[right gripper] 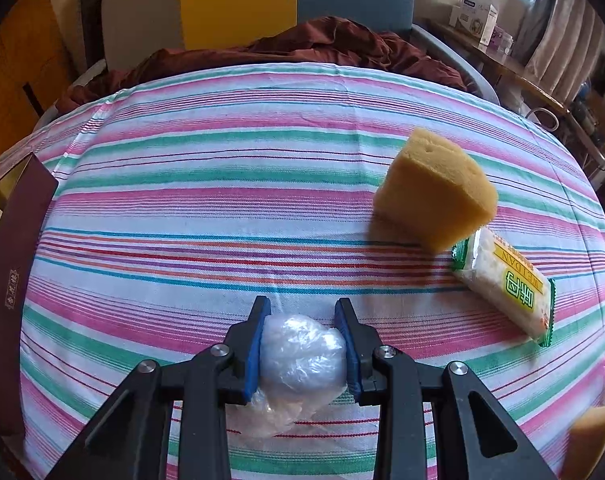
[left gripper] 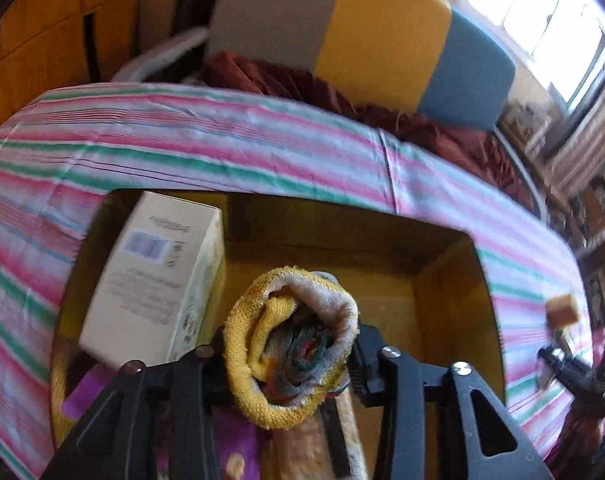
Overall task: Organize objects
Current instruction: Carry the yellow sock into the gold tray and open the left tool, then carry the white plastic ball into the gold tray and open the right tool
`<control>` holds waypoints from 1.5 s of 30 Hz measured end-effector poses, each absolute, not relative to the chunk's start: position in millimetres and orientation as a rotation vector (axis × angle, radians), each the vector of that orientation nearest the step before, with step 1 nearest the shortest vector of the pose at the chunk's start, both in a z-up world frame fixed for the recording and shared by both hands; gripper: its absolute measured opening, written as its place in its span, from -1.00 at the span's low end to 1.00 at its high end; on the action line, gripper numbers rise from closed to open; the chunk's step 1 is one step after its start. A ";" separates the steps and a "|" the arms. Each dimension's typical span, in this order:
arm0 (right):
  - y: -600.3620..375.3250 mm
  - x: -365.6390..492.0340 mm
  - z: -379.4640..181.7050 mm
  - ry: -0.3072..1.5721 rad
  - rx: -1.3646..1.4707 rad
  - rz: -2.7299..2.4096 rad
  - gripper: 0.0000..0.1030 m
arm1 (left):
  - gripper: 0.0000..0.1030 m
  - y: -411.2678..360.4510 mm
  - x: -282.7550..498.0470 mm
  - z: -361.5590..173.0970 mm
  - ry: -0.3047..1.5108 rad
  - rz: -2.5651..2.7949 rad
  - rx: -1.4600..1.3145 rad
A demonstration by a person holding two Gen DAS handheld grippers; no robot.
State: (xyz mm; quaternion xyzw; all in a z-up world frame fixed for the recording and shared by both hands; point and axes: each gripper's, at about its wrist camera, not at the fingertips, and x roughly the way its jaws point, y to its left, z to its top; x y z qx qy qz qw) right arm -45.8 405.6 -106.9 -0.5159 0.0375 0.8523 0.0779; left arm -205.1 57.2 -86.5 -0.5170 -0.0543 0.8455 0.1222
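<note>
In the left wrist view my left gripper (left gripper: 288, 354) is shut on a rolled yellow and white cloth (left gripper: 290, 344). Both fingers touch its sides. It hangs over an open cardboard box (left gripper: 442, 280) with a yellow inside. In the box stand a white carton (left gripper: 154, 276) and a purple item (left gripper: 230, 436). In the right wrist view my right gripper (right gripper: 302, 308) is shut on a crumpled ball of clear plastic (right gripper: 302, 356), low over the striped cloth (right gripper: 222, 184). A yellow sponge block (right gripper: 434, 192) and a green-edged snack packet (right gripper: 506, 288) lie to its right.
The box's maroon flap (right gripper: 18, 248) shows at the left edge of the right wrist view. A second sponge piece (right gripper: 594, 436) lies at the lower right. Behind the table are a dark red blanket (right gripper: 322, 44) and a grey, yellow and blue headboard (right gripper: 238, 0).
</note>
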 end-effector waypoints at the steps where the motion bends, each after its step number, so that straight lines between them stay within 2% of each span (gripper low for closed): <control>1: 405.3 -46.2 -107.2 0.110 -1.545 2.553 -0.35 | -0.17 55.9 -207.7 -89.1 -0.175 2.463 -1.530; 4: 405.0 -46.7 -107.7 0.110 -1.544 2.554 -0.34 | -0.06 54.4 -206.1 -86.4 -0.172 2.471 -1.515; 6: 404.6 -47.4 -107.6 0.105 -1.543 2.555 -0.33 | 0.16 53.0 -201.0 -83.0 -0.164 2.476 -1.492; 7: 404.4 -47.5 -107.9 0.103 -1.543 2.555 -0.33 | 0.18 52.8 -199.5 -81.6 -0.154 2.471 -1.485; 14: 403.5 -46.8 -108.4 0.096 -1.540 2.555 -0.32 | 0.17 44.2 -180.4 -62.2 -0.108 2.578 -1.401; 21: 402.2 -46.7 -108.3 0.084 -1.537 2.554 -0.33 | 0.14 49.7 -114.2 -33.9 0.051 2.698 -1.197; 30: 398.4 -45.7 -107.5 0.073 -1.530 2.542 -0.33 | 0.14 57.9 -55.4 -14.2 0.119 2.774 -1.044; 37: 384.1 -45.2 -104.4 0.015 -1.563 2.525 -0.33 | 0.14 53.6 -42.1 -11.2 0.108 2.765 -1.039; 45: 329.8 -42.0 -76.5 0.109 -1.591 2.684 -0.34 | 0.14 41.9 -36.4 -17.8 0.078 2.763 -1.051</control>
